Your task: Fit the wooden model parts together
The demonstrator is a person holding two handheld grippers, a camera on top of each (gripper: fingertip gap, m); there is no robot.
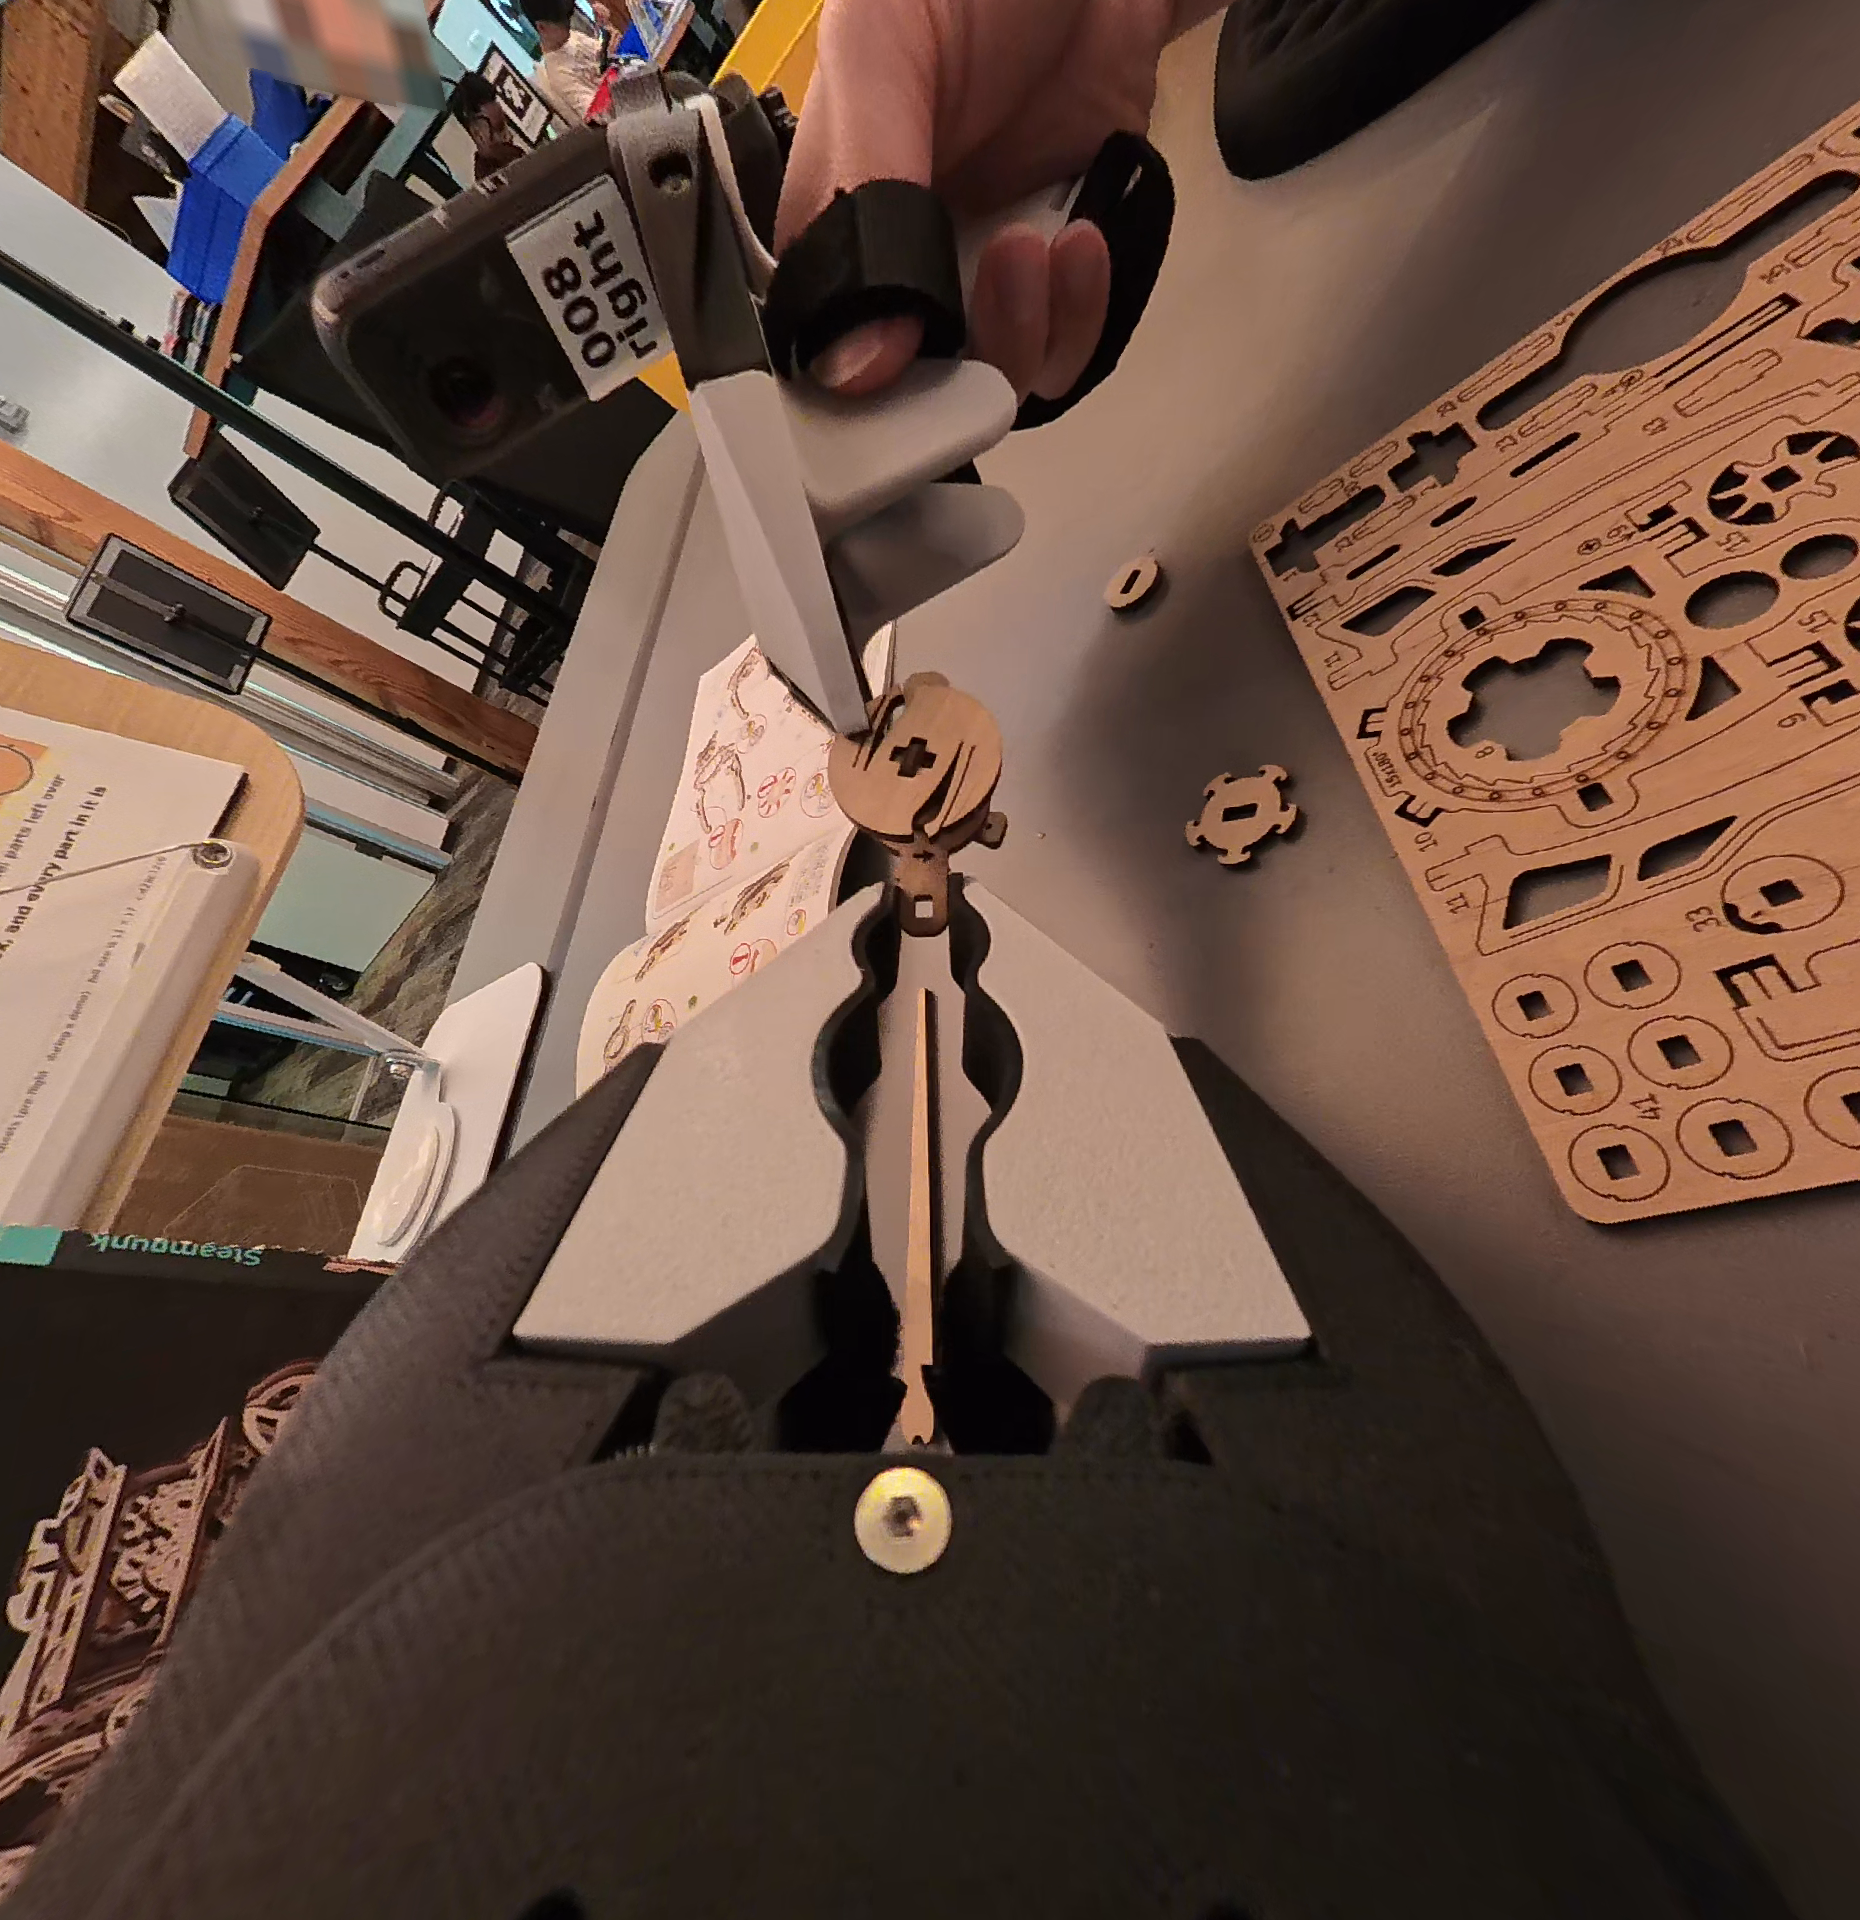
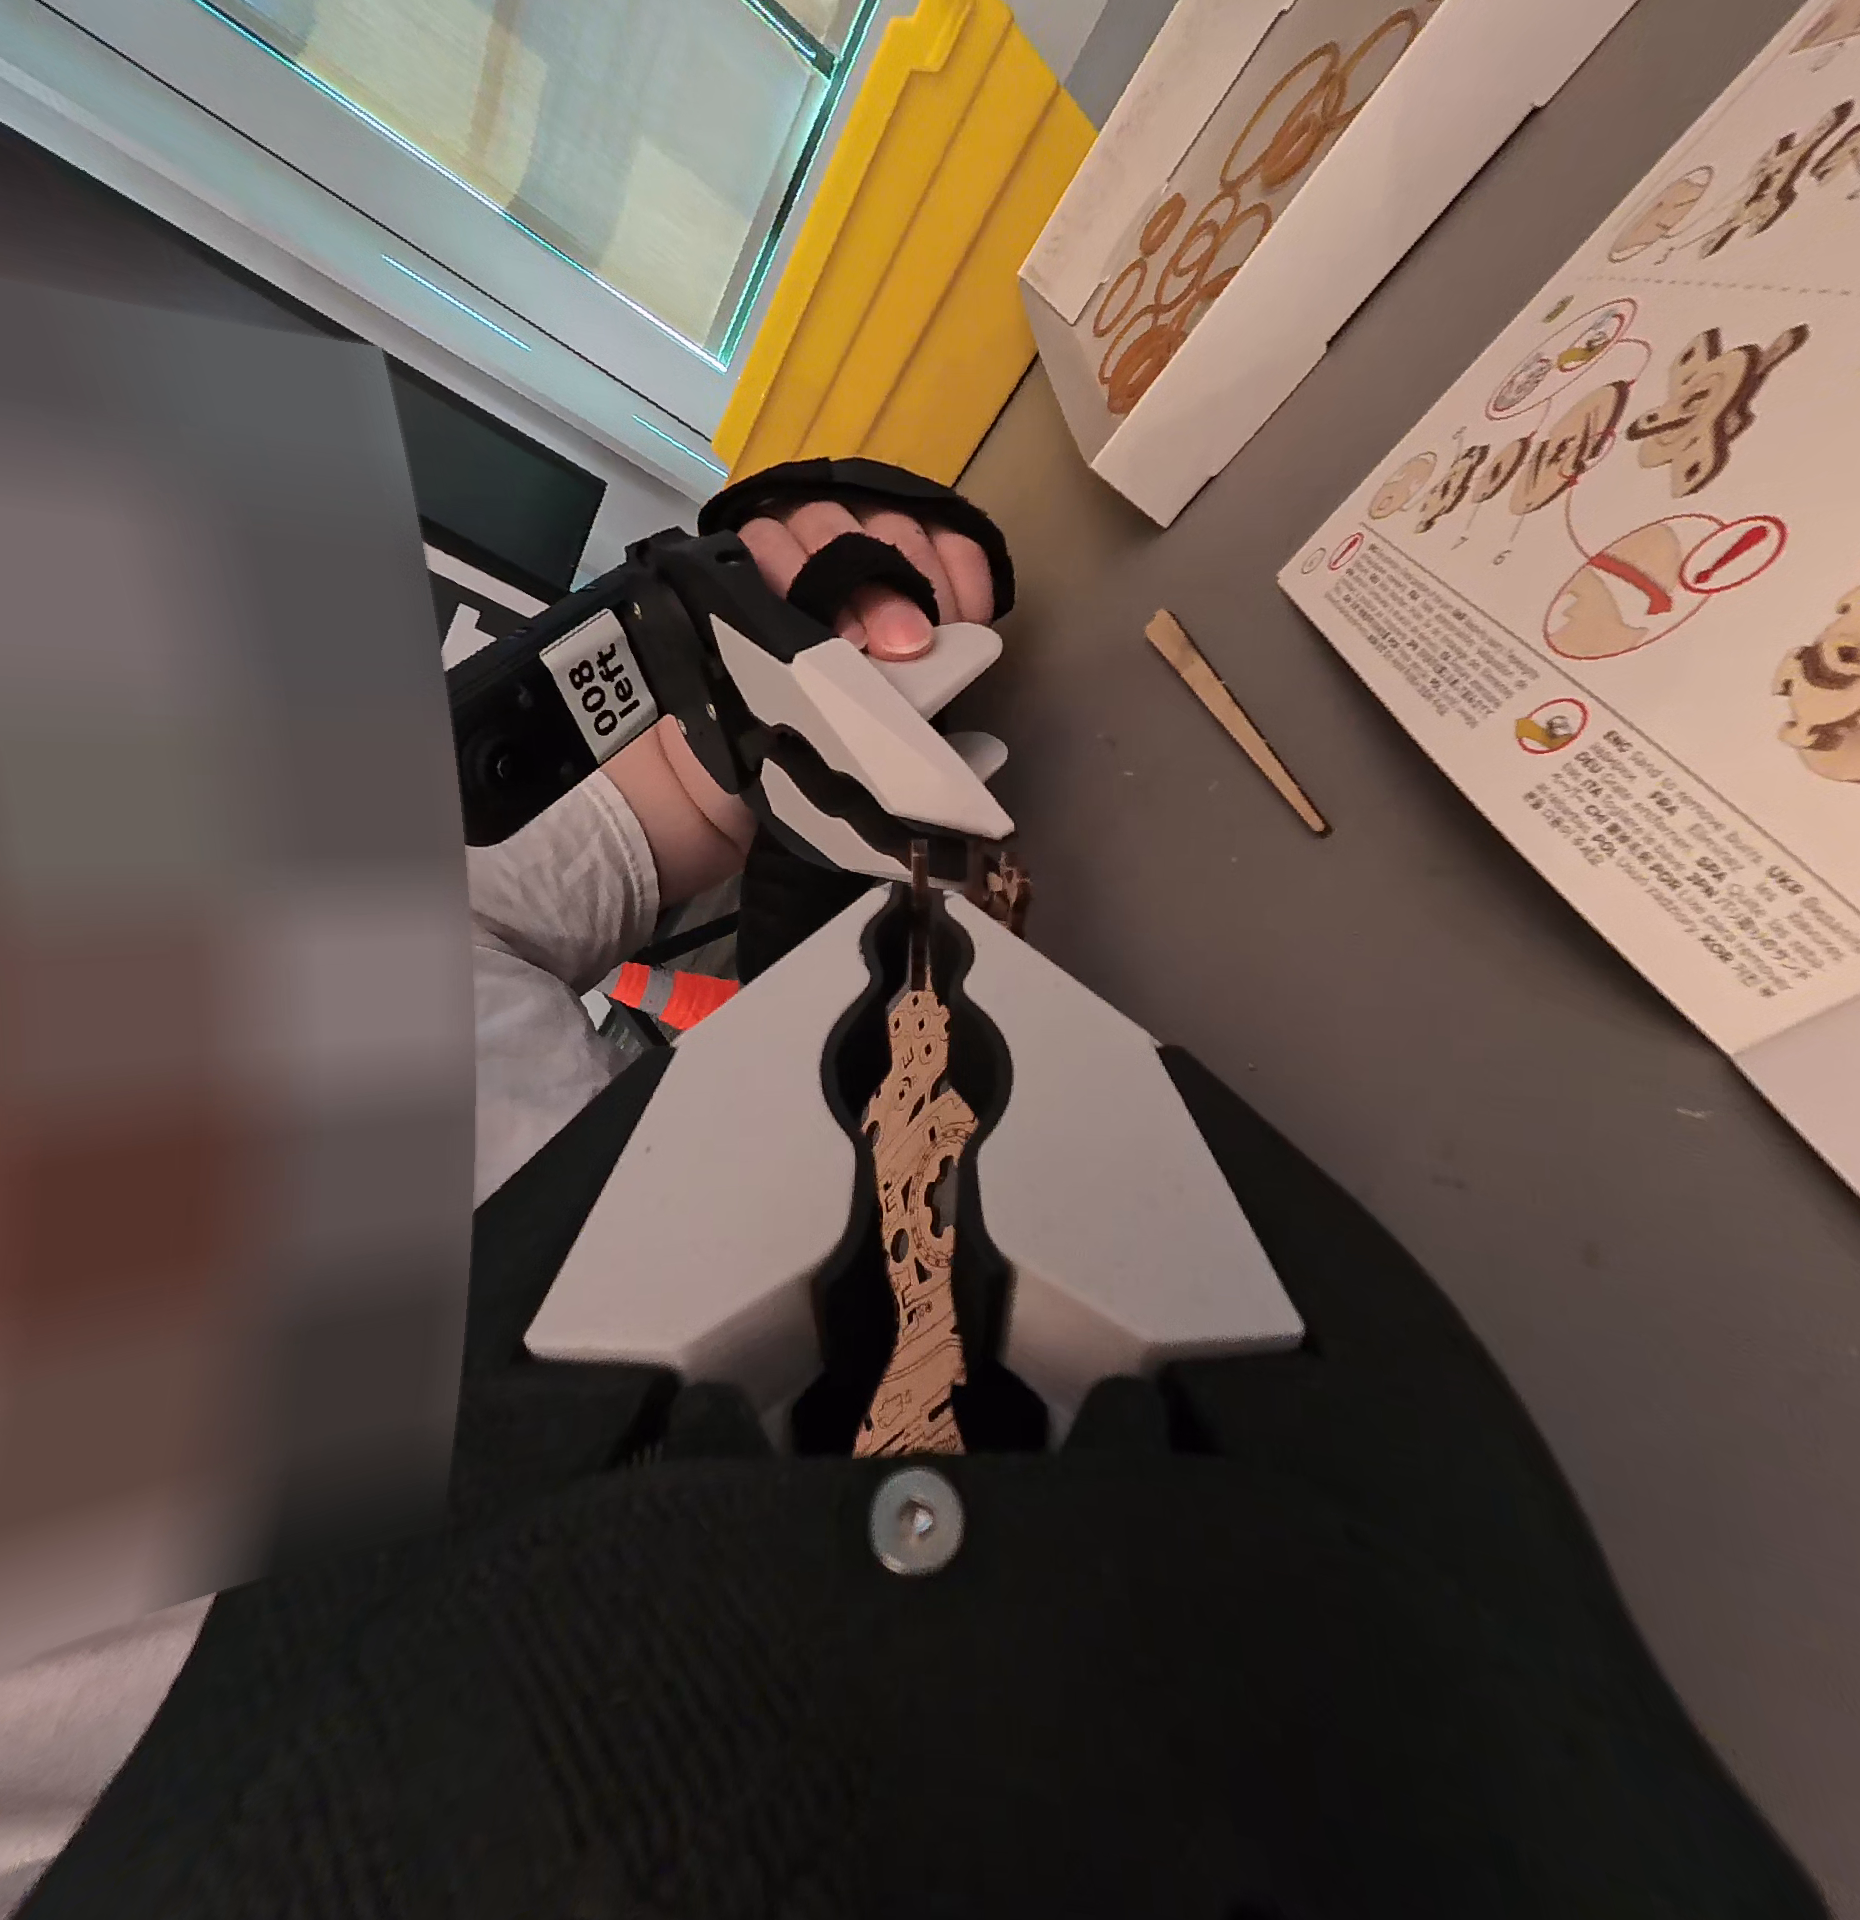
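In the left wrist view my left gripper is shut on a thin wooden strip seen edge-on, whose slotted end sticks out past the tips. A round wooden disc assembly with a cross-shaped hole sits on that end. My right gripper comes down from above and is shut on the disc's upper left edge. In the right wrist view my right gripper pinches a thin dark wooden edge, with the left gripper meeting it tip to tip. Both hold the parts above the grey table.
A laser-cut wooden sheet lies at the right, with a loose notched gear part and a small oval part beside it. An instruction booklet, a white box of rings and a wooden stick lie on the table.
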